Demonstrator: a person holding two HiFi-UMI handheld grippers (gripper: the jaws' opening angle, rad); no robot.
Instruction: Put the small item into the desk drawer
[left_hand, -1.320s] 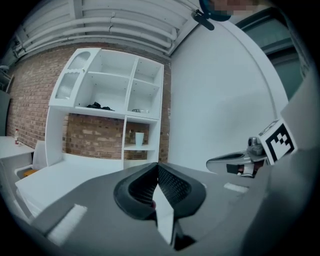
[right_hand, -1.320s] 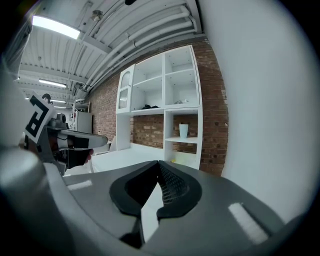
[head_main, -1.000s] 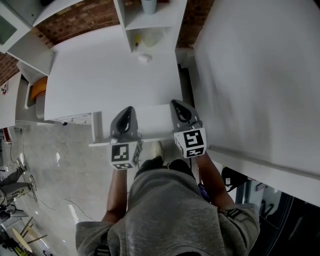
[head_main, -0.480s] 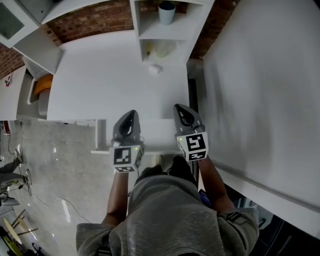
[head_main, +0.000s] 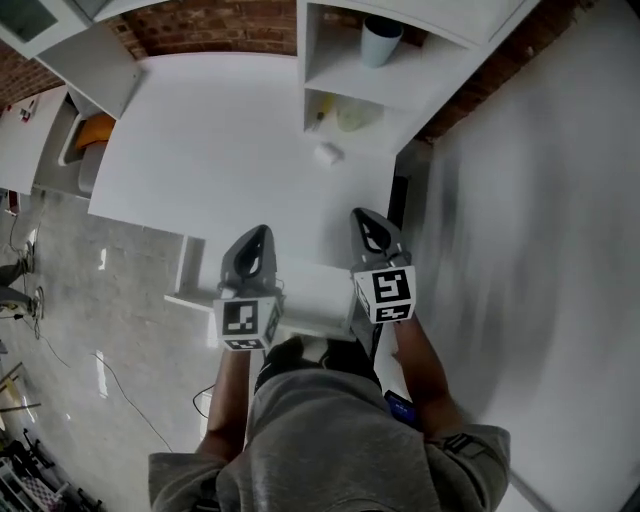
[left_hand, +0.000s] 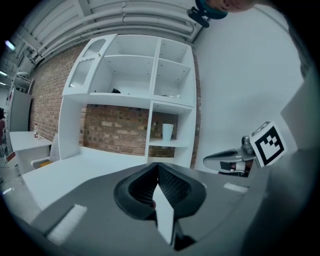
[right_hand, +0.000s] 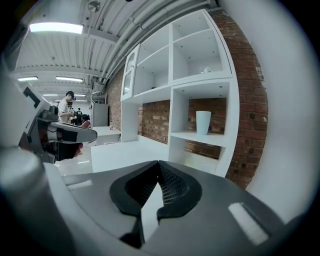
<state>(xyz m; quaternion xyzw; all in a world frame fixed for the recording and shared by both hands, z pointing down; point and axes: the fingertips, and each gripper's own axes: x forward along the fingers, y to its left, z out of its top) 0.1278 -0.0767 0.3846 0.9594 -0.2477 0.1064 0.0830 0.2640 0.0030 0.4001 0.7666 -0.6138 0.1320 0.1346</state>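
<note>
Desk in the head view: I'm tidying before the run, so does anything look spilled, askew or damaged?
Nothing stands out. A small white item lies alone on the desk before the shelf unit, and the cup stands upright on its shelf.

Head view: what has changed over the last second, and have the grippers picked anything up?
The left gripper and right gripper moved forward over the open drawer, closer to the small white item on the desk. The camera swung too, bringing the cup fully into sight. Nothing taken or released: both stay shut and empty. Item and drawer unmoved.
</note>
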